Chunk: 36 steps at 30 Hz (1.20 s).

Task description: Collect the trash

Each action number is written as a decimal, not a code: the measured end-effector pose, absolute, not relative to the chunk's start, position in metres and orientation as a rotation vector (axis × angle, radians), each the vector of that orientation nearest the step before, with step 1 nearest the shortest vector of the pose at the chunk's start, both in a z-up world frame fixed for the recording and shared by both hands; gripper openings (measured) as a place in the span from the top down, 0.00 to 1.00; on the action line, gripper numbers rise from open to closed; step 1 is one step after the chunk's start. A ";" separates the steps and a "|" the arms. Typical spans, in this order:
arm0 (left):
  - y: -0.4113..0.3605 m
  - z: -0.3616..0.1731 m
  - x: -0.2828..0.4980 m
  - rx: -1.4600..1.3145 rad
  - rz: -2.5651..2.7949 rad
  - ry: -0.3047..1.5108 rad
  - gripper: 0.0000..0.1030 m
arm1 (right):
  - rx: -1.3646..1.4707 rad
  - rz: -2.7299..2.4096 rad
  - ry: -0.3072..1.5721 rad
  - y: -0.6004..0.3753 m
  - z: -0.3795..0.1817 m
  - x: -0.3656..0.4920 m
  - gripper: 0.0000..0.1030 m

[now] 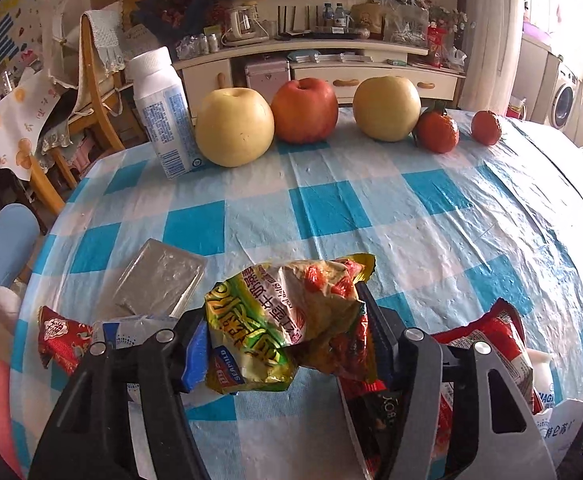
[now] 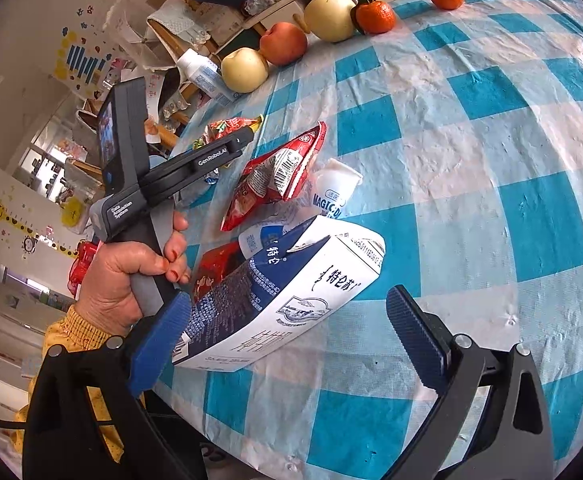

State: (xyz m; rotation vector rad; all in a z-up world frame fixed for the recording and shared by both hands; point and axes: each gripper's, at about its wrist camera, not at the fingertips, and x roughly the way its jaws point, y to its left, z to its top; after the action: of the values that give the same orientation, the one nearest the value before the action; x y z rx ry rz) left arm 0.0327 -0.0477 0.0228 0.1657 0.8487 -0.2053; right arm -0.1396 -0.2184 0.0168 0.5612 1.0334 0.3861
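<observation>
Left tool [image 1: 283,344] clamped on a crumpled yellow-green snack wrapper [image 1: 287,320] at the near desk [image 1: 331,208] edge, right tool [image 2: 291,344] spread wide, milk carton [image 2: 291,296] lying between, touching only its left pad, red wrapper [image 2: 279,176] beyond, apples [image 1: 305,110] far.

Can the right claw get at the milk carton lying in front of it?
Probably yes: the right claw is open, the milk carton lies between its fingers, one pad already beside it, nothing blocking.
</observation>
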 end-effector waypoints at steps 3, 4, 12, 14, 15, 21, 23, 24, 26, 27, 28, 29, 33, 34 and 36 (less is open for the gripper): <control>-0.043 0.031 0.020 0.155 -0.203 0.821 0.39 | 0.561 0.373 1.045 -0.219 0.013 -0.138 0.04; -0.042 0.034 0.015 0.154 -0.204 0.810 0.39 | 0.560 0.369 1.046 -0.219 0.012 -0.137 0.04; -0.030 0.061 -0.034 0.160 -0.179 0.731 0.39 | 0.502 0.309 1.032 -0.210 0.010 -0.132 0.04; -0.026 0.064 -0.046 0.148 -0.174 0.722 0.39 | 0.471 0.301 1.023 -0.207 0.010 -0.132 0.04; -0.023 0.066 -0.053 0.141 -0.174 0.720 0.39 | 0.457 0.299 1.018 -0.206 0.011 -0.132 0.04; -0.016 0.065 -0.094 0.108 -0.191 0.734 0.38 | 0.381 0.321 1.032 -0.205 0.015 -0.137 0.04; -0.014 0.064 -0.108 0.093 -0.202 0.737 0.38 | 0.355 0.328 1.038 -0.207 0.017 -0.142 0.04; -0.014 0.064 -0.115 0.084 -0.208 0.739 0.38 | 0.340 0.331 1.039 -0.208 0.019 -0.144 0.04; -0.014 0.062 -0.125 0.081 -0.220 0.744 0.38 | 0.308 0.337 1.046 -0.209 0.021 -0.148 0.04; -0.014 0.061 -0.130 0.082 -0.222 0.746 0.38 | 0.302 0.339 1.049 -0.211 0.021 -0.150 0.04; -0.014 0.060 -0.135 0.078 -0.227 0.750 0.38 | 0.302 0.340 1.053 -0.213 0.021 -0.152 0.04; -0.013 0.059 -0.139 0.074 -0.232 0.755 0.38 | 0.306 0.339 1.058 -0.215 0.020 -0.154 0.04; -0.012 0.053 -0.148 0.068 -0.245 0.770 0.38 | 0.303 0.313 1.073 -0.222 0.018 -0.159 0.04; -0.011 0.051 -0.150 0.064 -0.249 0.774 0.38 | 0.299 0.301 1.076 -0.224 0.017 -0.160 0.04; -0.011 0.048 -0.153 0.057 -0.257 0.780 0.38 | 0.300 0.278 1.091 -0.226 0.013 -0.161 0.04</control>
State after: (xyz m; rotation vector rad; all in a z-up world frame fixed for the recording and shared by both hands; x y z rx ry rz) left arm -0.1525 -0.0107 0.0479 0.0574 0.7797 -0.2575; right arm -0.1614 -0.2261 0.0131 0.3002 1.0906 0.2784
